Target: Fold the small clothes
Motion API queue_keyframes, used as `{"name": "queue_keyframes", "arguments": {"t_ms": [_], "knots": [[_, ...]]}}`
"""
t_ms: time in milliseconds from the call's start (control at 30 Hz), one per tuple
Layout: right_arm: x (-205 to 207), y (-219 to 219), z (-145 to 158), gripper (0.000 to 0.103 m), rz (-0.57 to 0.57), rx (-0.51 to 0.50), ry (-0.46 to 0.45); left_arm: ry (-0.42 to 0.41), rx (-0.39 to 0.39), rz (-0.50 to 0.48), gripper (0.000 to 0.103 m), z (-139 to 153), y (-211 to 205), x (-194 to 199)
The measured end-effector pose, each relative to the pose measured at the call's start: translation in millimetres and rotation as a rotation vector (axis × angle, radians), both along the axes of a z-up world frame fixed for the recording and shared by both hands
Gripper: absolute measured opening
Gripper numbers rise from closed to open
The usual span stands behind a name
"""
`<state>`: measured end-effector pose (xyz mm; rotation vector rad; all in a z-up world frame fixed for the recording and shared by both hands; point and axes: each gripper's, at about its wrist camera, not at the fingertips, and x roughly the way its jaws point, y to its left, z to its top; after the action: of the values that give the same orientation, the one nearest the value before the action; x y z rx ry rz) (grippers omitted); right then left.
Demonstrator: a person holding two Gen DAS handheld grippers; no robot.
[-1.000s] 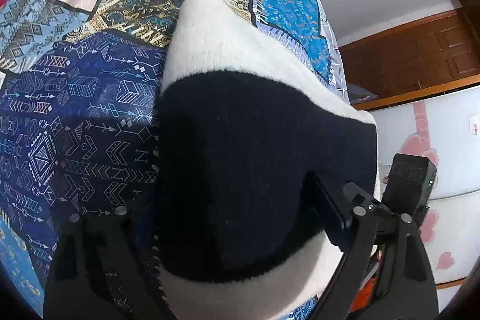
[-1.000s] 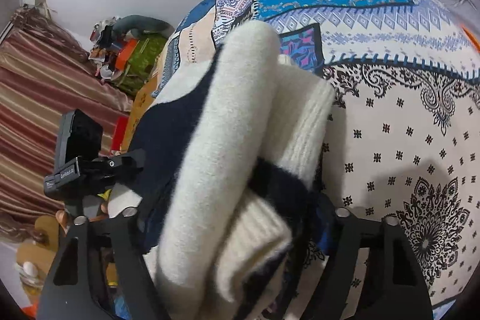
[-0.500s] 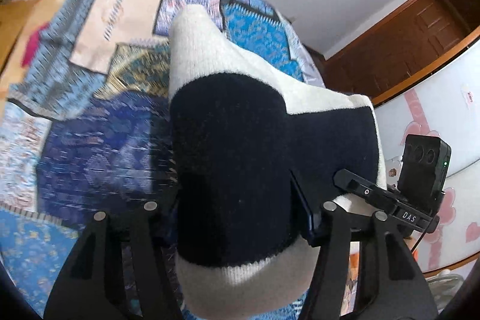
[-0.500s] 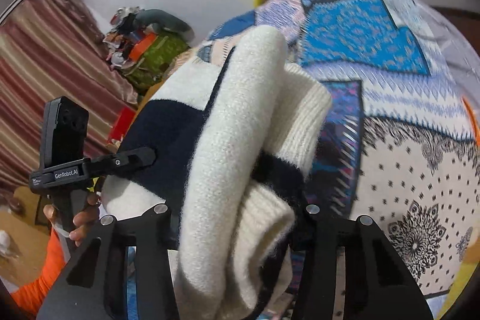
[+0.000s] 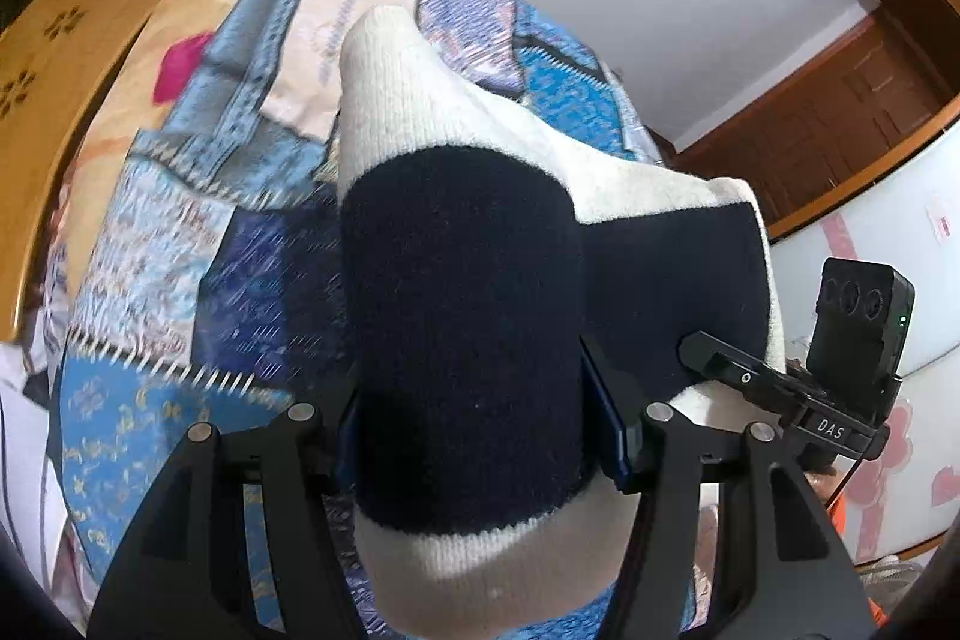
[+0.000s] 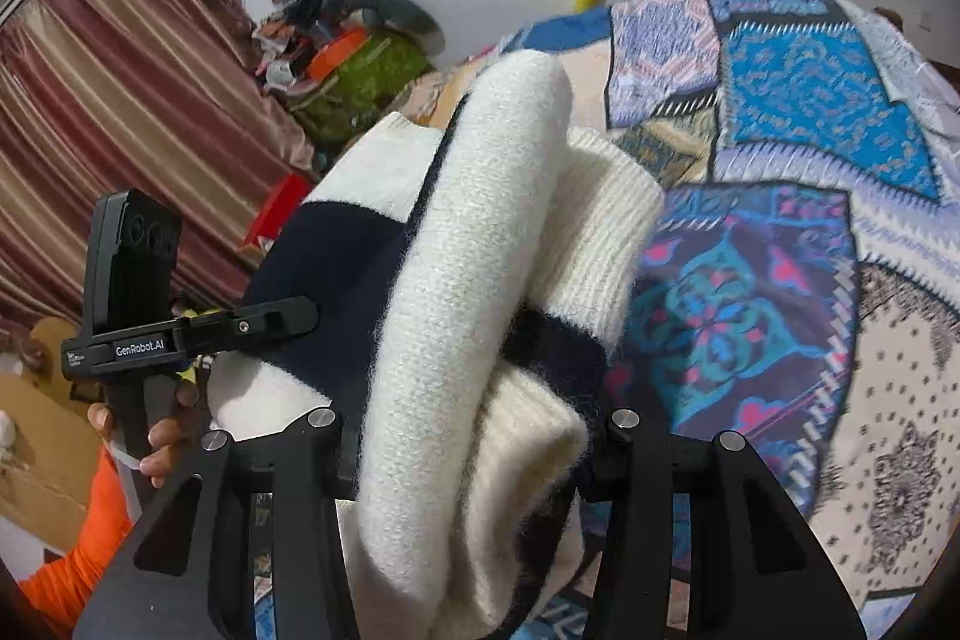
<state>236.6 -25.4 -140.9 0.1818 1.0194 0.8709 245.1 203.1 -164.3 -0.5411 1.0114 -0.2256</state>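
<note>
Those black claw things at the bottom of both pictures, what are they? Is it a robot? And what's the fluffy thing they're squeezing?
No robot here. A person holds two grabbing tools, one in each hand, and each tool carries a small camera looking along its two fingers. That is why each picture shows black fingers at the bottom.

One picture comes from the left gripper, the other from the right gripper. Each can also see the other tool off to the side, and in the right gripper's picture you can spot the person's hand holding the left tool.

The fluffy thing is a cream and navy sweater, bundled up. Both grippers are squeezed shut on it. Behind it is a bed with a colourful patchwork bedspread.
</note>
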Motion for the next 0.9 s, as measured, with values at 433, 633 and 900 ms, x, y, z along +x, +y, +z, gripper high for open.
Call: {"name": "queue_keyframes", "arguments": {"t_ms": [433,633,900], "knots": [[12,7,-53,0.047,0.002,-0.059,0.123,0.113,-0.049,0.04,0.064,-67,14,-8],[-5,-11,-25,0.049,-0.044,-0.082,0.037,0.061,0.097,0.102,0.064,-40,22,-26],[-48,-25,43,0.049,-0.082,-0.067,-0.202,-0.151,0.323,0.123,0.064,39,0,-70]]}}
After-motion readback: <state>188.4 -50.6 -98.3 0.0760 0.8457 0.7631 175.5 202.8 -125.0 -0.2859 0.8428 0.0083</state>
